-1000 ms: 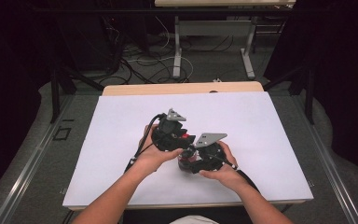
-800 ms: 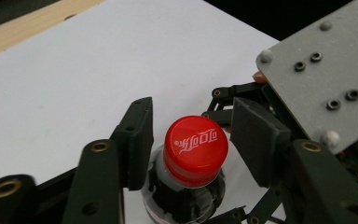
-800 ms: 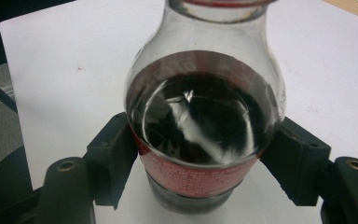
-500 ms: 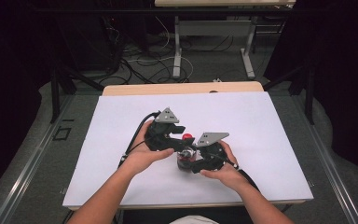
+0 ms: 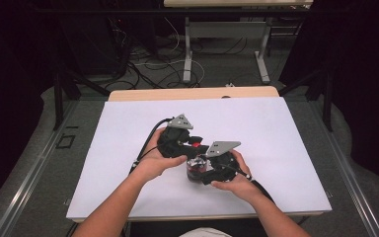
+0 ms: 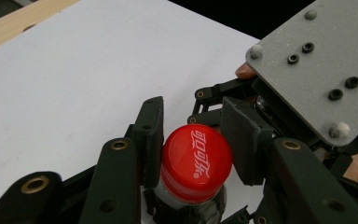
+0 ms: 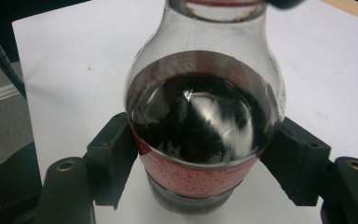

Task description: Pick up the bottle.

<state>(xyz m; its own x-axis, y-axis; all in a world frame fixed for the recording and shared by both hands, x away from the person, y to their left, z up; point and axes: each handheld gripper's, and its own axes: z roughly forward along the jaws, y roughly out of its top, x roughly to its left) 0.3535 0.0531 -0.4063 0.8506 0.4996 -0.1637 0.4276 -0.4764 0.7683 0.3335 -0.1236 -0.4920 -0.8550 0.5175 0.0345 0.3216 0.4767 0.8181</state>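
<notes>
Right gripper view shows a small cola bottle (image 7: 204, 135) standing upright on the white sheet (image 7: 74, 60), dark drink filling its round body up to the shoulder and a red label band around its lower part. The right gripper (image 7: 205, 163) has its two black fingers (image 7: 112, 156) pressed against opposite sides of the body at label height, closed onto it.

In the left gripper view the bottle's red cap (image 6: 196, 163) sits between the left gripper (image 6: 198, 140) fingers (image 6: 150, 135): the left finger touches the cap's side, the right one stands just beside it, and whether that one touches I cannot tell. The right gripper's grey three-cornered plate (image 6: 317, 60) crowds in at the upper right, close behind the cap.

In the high view the bottle (image 5: 195, 170) stands near the middle of the sheet-covered worktop (image 5: 286, 128), slightly toward the near edge, largely hidden by both grippers and hands; the left hand (image 5: 153, 160) and right hand (image 5: 234, 180) meet over it. A cable (image 5: 145, 143) loops off the left gripper. Beyond the far edge lie table legs and loose cables on the floor (image 5: 153, 64).

Compared with half a second ago, the left gripper has moved in closer over the cap, and the bottle has stayed put.
</notes>
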